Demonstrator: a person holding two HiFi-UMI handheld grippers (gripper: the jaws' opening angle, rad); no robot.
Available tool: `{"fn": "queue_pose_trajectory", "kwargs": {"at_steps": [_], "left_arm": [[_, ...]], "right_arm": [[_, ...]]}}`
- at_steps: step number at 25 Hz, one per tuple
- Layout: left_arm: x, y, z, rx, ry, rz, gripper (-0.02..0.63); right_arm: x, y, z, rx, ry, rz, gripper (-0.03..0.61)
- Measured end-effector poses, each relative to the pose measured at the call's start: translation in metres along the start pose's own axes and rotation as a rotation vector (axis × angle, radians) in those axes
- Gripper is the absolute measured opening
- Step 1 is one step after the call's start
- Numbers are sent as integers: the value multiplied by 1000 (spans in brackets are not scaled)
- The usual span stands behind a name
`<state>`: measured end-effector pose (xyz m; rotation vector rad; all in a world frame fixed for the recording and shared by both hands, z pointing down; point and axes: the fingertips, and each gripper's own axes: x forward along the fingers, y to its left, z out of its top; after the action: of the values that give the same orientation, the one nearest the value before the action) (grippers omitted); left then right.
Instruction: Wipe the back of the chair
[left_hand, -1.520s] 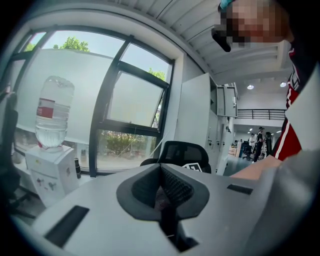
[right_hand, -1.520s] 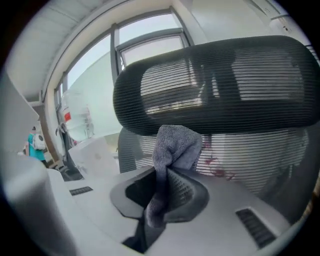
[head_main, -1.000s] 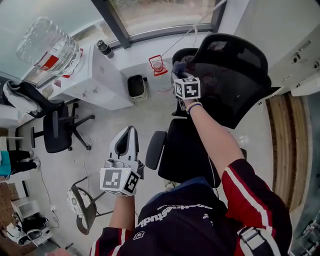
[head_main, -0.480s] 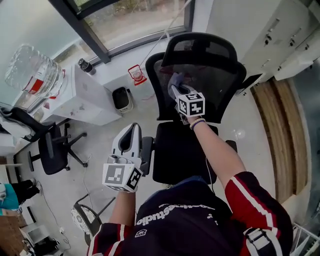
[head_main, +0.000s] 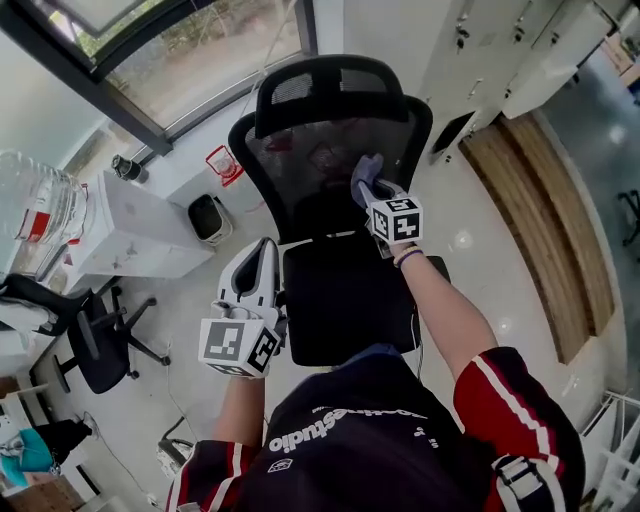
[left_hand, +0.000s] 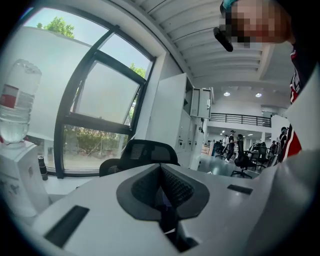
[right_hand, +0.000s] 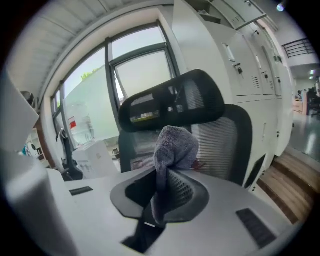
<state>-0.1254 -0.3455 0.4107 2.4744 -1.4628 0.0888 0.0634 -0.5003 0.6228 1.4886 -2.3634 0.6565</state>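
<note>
A black mesh office chair (head_main: 330, 150) with a headrest (head_main: 335, 85) faces me; its backrest (right_hand: 220, 145) fills the right gripper view, with reddish marks on the mesh. My right gripper (head_main: 368, 180) is shut on a grey cloth (right_hand: 172, 150), which bulges out past the jaws and is held up at the front of the backrest, about mid-height. My left gripper (head_main: 258, 275) hangs beside the seat (head_main: 345, 300) at its left, jaws together with nothing between them. In the left gripper view the chair's headrest (left_hand: 145, 152) shows beyond the jaws.
A white water dispenser (head_main: 120, 240) with a clear bottle (head_main: 35, 210) stands at the left by the window. A small bin (head_main: 210, 218) sits near it. Another black chair (head_main: 95, 345) is at the far left. White lockers (right_hand: 250, 65) and a wooden step (head_main: 535, 220) lie to the right.
The chair has swung round to face me squarely. My right gripper with the cloth has moved from the chair's left edge to the middle of the backrest. The left gripper stays low.
</note>
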Motion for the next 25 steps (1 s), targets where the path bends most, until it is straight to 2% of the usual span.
{"fn": "queue_pose_trajectory", "kwargs": {"at_steps": [7,13,21,25], "left_arm": [[19,-14,-9,4,25,-41,23],[25,-9,-20,4,49,-22,23],[20,15,-41,-31,75,35,23],[14,29,-50,-58,80,68,23]], "right_arm": [[-32,-119,-25,69,36,-207,61],[-22,-178,-36,122,70,-303,61],[20,-181,-51,106,126,-323,61],[50,-155,-53,97,122,-262,61]]}}
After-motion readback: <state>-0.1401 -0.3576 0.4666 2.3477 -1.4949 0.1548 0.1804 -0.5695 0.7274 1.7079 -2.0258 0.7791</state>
